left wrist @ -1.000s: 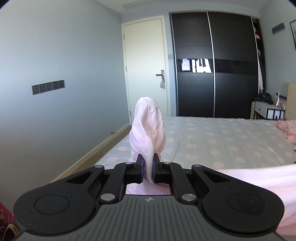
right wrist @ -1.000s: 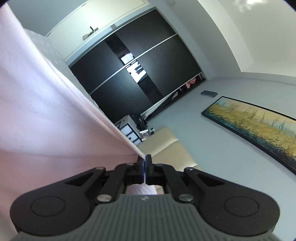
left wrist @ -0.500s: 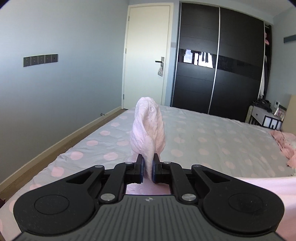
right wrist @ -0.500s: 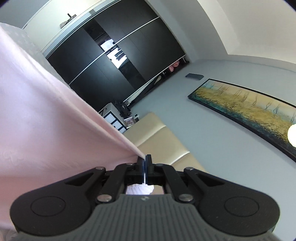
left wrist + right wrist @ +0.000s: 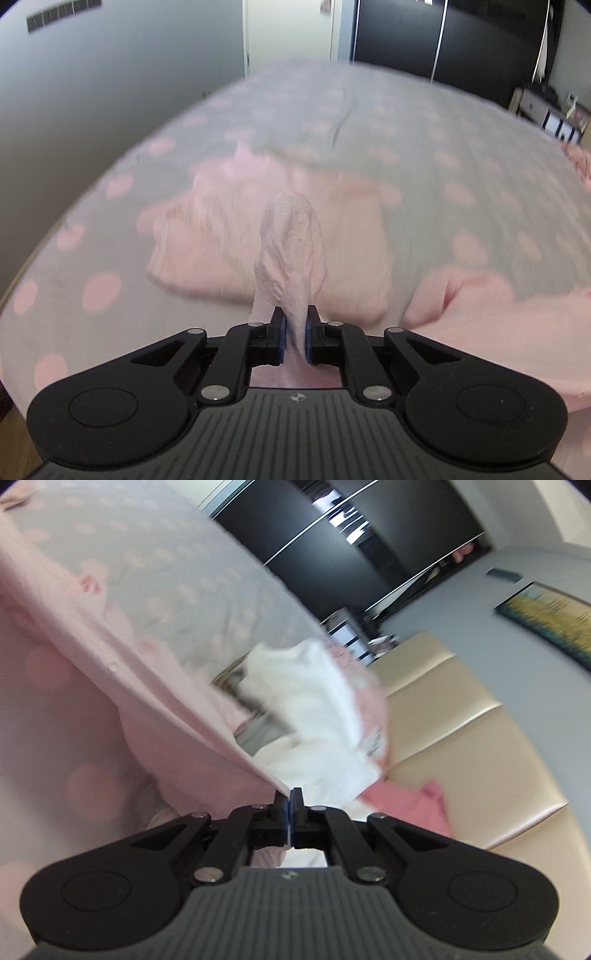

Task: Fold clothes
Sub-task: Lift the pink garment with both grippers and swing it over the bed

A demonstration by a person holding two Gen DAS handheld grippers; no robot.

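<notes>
Both grippers (image 5: 294, 334) (image 5: 289, 806) dropped toward the bed (image 5: 424, 147), clamping the pink garment (image 5: 291, 243).

Garment (image 5: 236, 236) lies on the bed (image 5: 443, 155), wardrobe (image 5: 480, 44) behind it

Stood in a bedroom with pale grey walls (image 5: 110, 92). Was filled mostly by a bed (image 5: 424, 155) under a grey cover dotted with pink spots. Had a white door (image 5: 288, 33) behind the bed, and beside it a tall black wardrobe (image 5: 480, 44) with sliding fronts split by thin silver lines. Carried a dark row of switches (image 5: 62, 14) high on the left wall. Showed a strip of wooden floor (image 5: 14, 435) at the lower left. Held a small white bedside cabinet (image 5: 546, 114) near the wardrobe. Was backed by a padded cream headboard (image 5: 461, 720), below a framed landscape painting (image 5: 546, 616). Was lit by soft, even daylight.
</notes>
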